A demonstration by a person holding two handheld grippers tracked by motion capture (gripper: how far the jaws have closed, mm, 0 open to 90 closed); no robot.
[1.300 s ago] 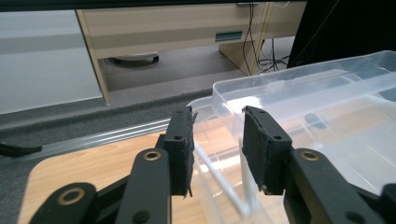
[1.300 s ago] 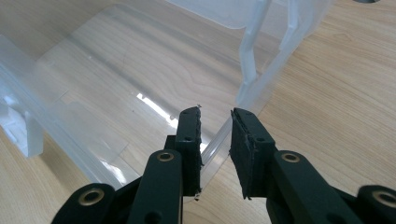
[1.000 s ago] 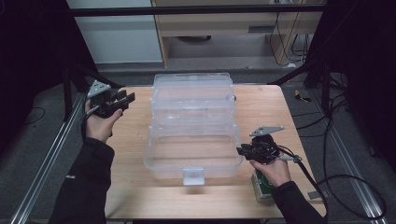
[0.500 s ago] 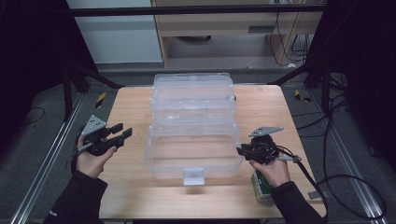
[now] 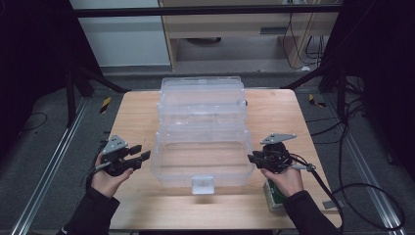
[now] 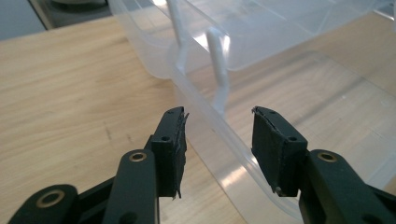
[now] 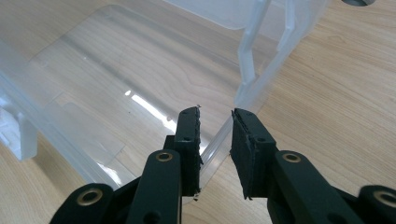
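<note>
box (image 5: 200, 142) between tools, rim between right tool (image 7: 215, 140) jaws

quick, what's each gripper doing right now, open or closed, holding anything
Left gripper: open, astride the clear box rim, not clamped.
Right gripper: narrowly open around the box's edge; whether it grips cannot be told.

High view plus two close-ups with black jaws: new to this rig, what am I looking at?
No robot here: a person holds a two-jaw black hand gripper in each hand. The high view comes from a fixed camera above the light wooden table. The two close-ups come from cameras riding on the grippers, looking along their jaws.

On the table stands a clear plastic tiered storage box, opened out in steps. A green carton lies partly hidden under the right hand.

The left gripper is open, its jaws straddling the box's lowest rim. The right gripper straddles the opposite rim with a narrower gap. Neither visibly clamps yet.
</note>
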